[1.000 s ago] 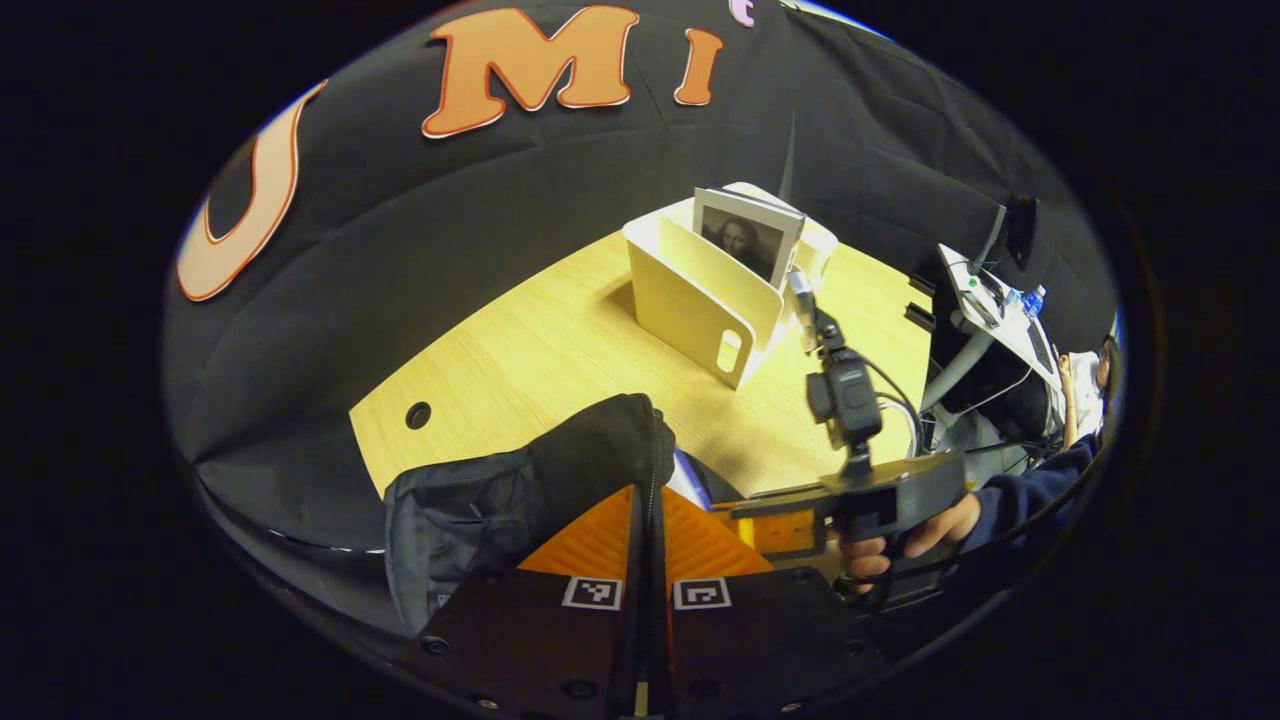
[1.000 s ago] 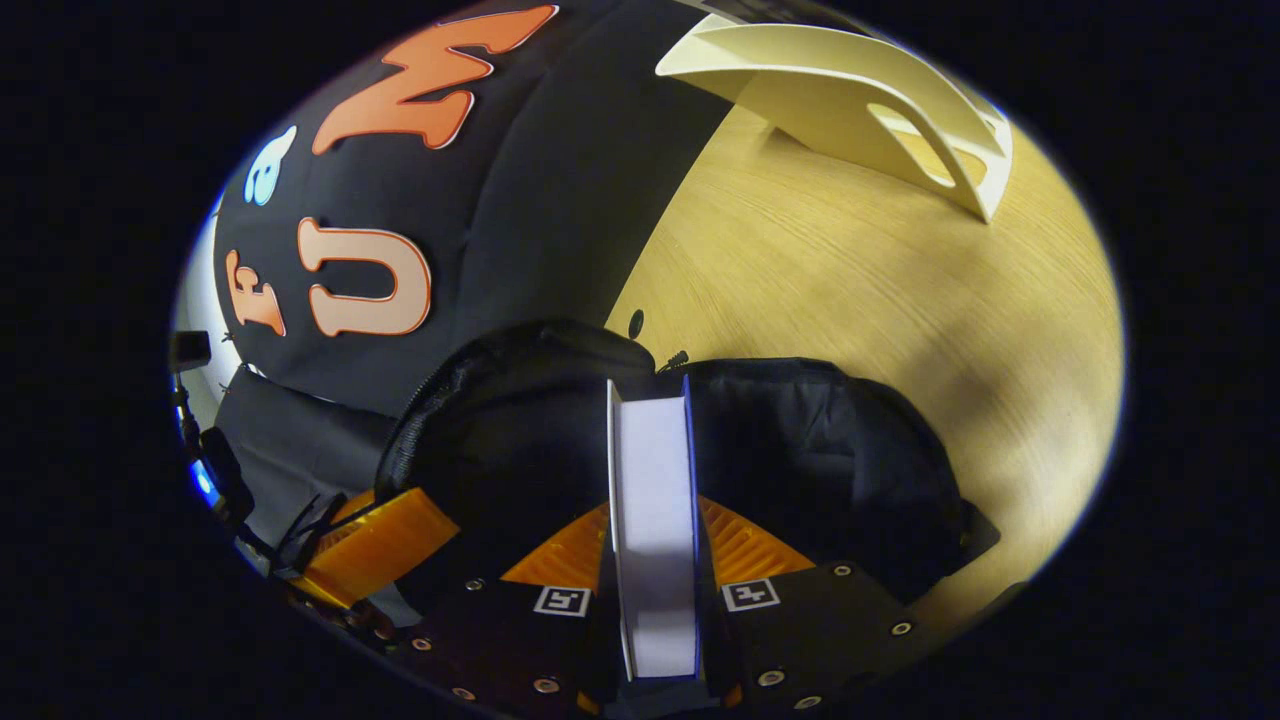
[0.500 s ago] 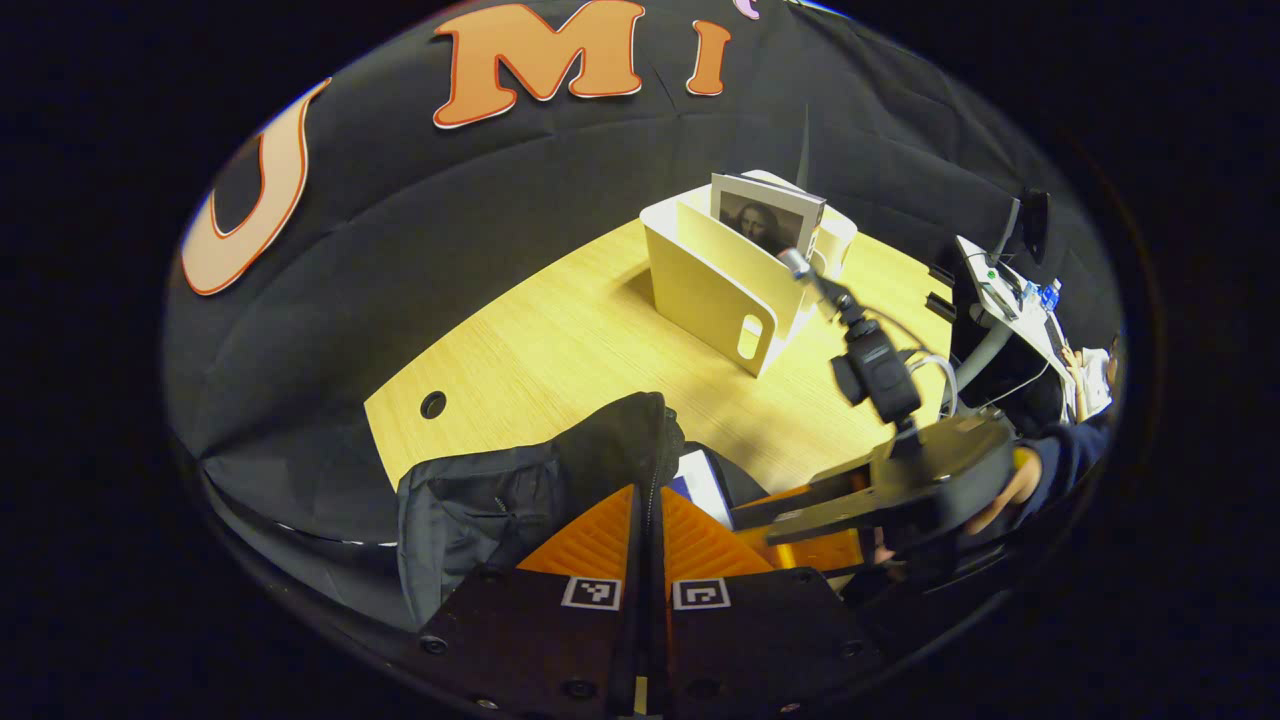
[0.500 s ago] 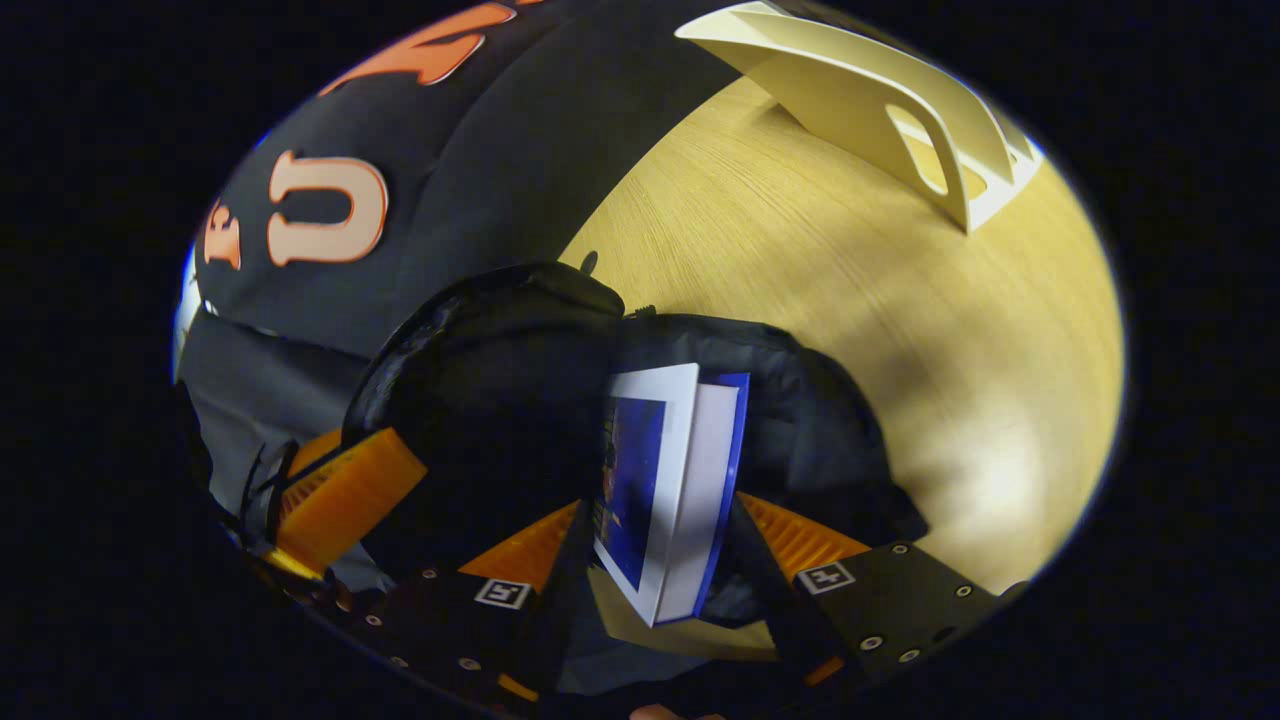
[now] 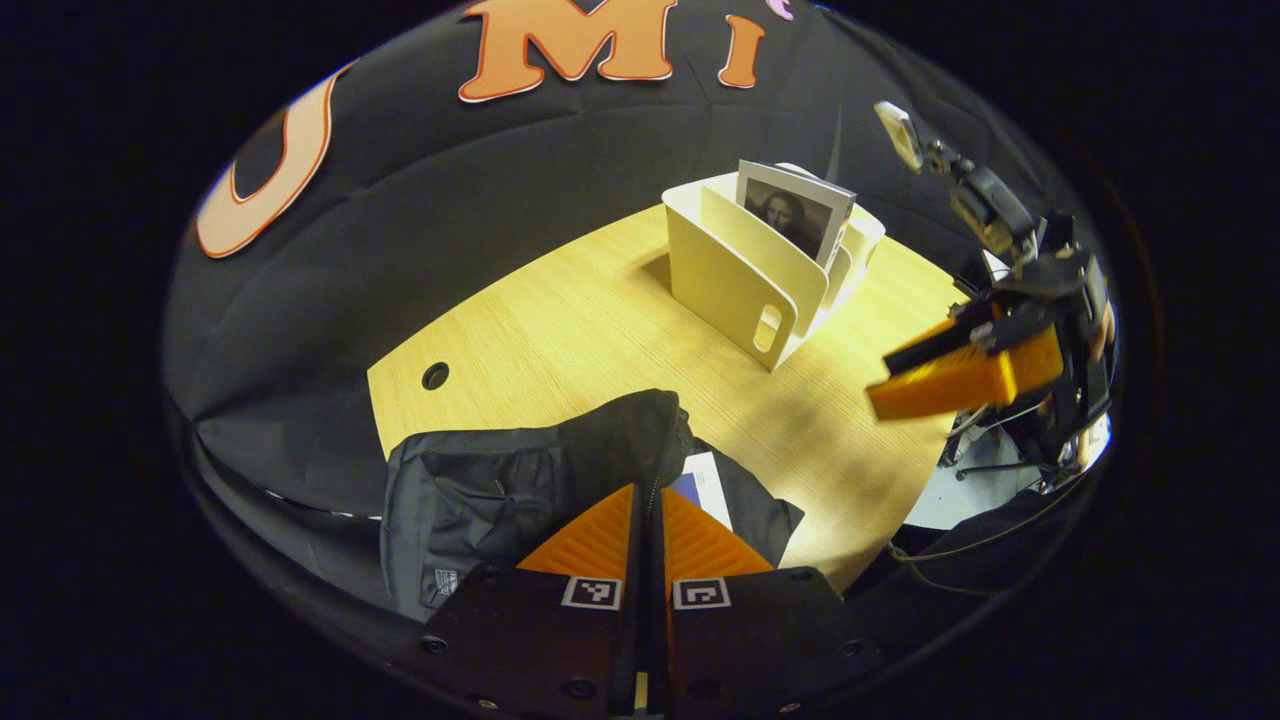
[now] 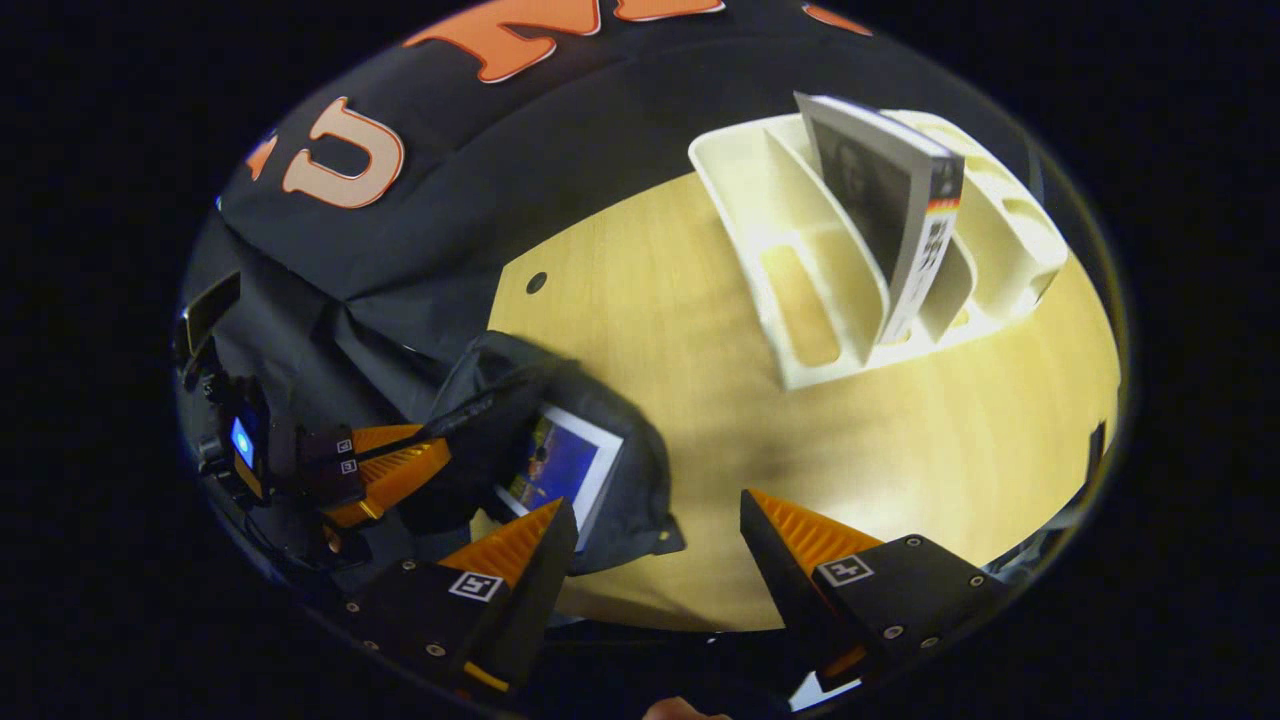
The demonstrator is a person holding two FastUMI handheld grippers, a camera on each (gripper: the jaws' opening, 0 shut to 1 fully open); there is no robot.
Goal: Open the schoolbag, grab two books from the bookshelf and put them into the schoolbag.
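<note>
Pinching the upper rim of the black fabric schoolbag (image 5: 520, 480) between its closed fingers, the left gripper (image 5: 648, 520) shows at the bottom of the left gripper view, and the bag sits at the near edge of the light wooden tabletop (image 5: 580, 330). A blue-covered book with a white border (image 5: 705, 485) pokes out of the bag's open mouth just right of the fingers. Farther back, toward the far right corner, stands the cream plastic bookshelf with upright dividers (image 5: 745, 285), holding a grey book with a portrait on its cover (image 5: 795, 215). Off the right edge, the right gripper (image 5: 945, 380) hangs in the air above the tabletop, well apart from bag and shelf. In the right gripper view, the right gripper (image 6: 655, 535) has its jaws spread wide with nothing between them. The blue-covered book (image 6: 560, 465) lies inside the open schoolbag (image 6: 630, 480) at the near left corner, the left gripper (image 6: 385, 475) gripping the bag's rim beside it. The grey book (image 6: 895, 200) stands upright in a middle slot of the bookshelf (image 6: 800, 290).
</note>
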